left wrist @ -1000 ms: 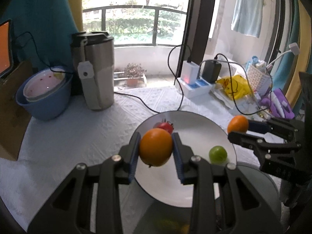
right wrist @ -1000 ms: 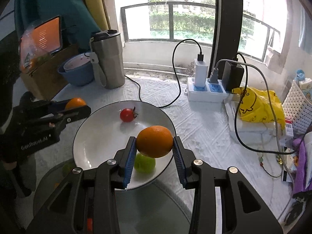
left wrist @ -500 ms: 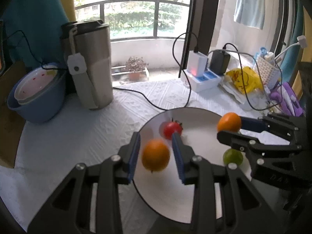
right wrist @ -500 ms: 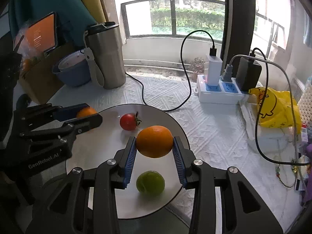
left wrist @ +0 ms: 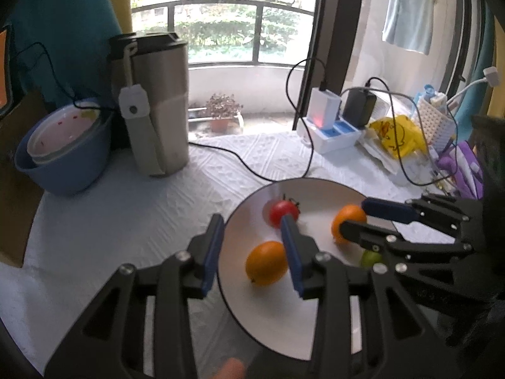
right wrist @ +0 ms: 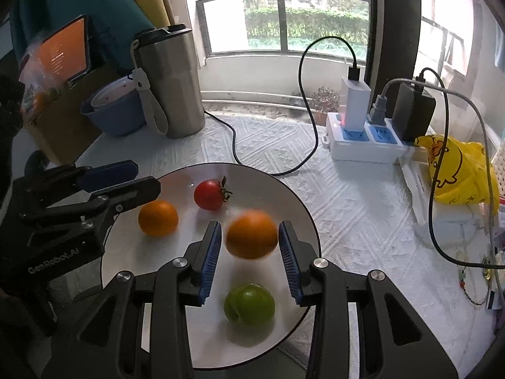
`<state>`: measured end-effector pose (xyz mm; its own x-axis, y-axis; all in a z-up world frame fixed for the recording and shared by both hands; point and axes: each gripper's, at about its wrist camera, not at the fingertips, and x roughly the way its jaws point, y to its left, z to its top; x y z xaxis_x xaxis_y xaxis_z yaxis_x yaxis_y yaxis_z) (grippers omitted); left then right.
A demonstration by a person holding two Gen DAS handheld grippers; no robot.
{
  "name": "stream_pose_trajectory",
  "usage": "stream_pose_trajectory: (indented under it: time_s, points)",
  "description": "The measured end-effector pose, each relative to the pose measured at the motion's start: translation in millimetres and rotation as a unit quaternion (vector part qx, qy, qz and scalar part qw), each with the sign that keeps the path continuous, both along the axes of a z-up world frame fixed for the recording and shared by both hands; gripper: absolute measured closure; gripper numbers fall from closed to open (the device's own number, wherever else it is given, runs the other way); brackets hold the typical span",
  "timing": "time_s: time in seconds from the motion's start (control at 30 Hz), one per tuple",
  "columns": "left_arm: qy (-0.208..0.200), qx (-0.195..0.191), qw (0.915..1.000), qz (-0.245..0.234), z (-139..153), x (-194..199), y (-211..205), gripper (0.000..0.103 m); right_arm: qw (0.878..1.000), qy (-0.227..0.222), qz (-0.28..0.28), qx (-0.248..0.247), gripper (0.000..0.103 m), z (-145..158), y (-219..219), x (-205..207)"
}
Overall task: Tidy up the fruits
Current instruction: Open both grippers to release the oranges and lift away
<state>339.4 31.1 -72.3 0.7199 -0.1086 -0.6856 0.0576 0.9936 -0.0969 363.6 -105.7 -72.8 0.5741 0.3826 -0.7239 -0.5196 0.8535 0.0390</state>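
Two oranges: one [left wrist: 266,267] lies on the plate [left wrist: 315,325] between the opening jaws of the left gripper [left wrist: 252,251], untouched; the other [right wrist: 252,233] sits clamped in the right gripper [right wrist: 249,260]. Both are probably firm, smooth, prone to roll; grip across the widest part.

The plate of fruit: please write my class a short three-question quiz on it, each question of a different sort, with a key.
1. How many fruits are on or over the plate?
2. True or false: the left gripper grips the tomato.
3. In the right wrist view, which fruit lies nearest the camera? A tomato; B green fruit; C banana.

Key:
1. Four.
2. False. Its jaws are opening, and an orange lies on the plate between them.
3. B.
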Motion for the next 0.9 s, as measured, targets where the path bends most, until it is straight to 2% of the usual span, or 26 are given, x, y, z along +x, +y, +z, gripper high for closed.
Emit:
stream_pose_trajectory:
  time_s: [0.03, 0.07, 0.1, 0.2, 0.27, 0.4, 0.6, 0.8, 0.9]
  points:
    - [0.001, 0.000, 1.0000, -0.003, 0, -2, 0, 0.064, 1.000, 0.001, 0.000, 0.002, 0.063, 0, 0, 0]
    - [0.002, 0.001, 1.0000, -0.007, 1, -4, -1, 0.064, 1.000, 0.000, 0.000, 0.005, 0.058, 2, -1, -1]
    - [0.002, 0.003, 0.9999, -0.010, 1, -6, -2, 0.063, 1.000, -0.001, -0.001, 0.006, 0.050, 2, -1, -1]
    - [-0.006, 0.013, 0.9999, -0.007, 5, -15, -3, 0.063, 1.000, -0.013, 0.001, 0.012, 0.036, 8, -4, -7]
    - [-0.016, 0.020, 0.9997, 0.001, 10, -23, -3, 0.062, 0.999, -0.031, 0.000, 0.012, 0.031, 14, -6, -14]
    - [-0.047, 0.023, 0.9986, 0.010, 23, -44, -1, 0.061, 0.998, -0.066, 0.002, 0.019, 0.031, 27, -9, -33]
    - [-0.077, -0.012, 0.9969, 0.005, 42, -85, 1, 0.057, 0.993, -0.116, -0.009, 0.018, 0.030, 49, -14, -71]
    - [-0.102, -0.039, 0.9940, -0.002, 55, -129, 0, 0.056, 0.991, -0.126, -0.020, 0.031, 0.030, 66, -25, -107]
    - [-0.105, -0.020, 0.9943, 0.005, 56, -149, -6, 0.056, 0.991, -0.131, -0.038, 0.009, 0.030, 68, -27, -125]
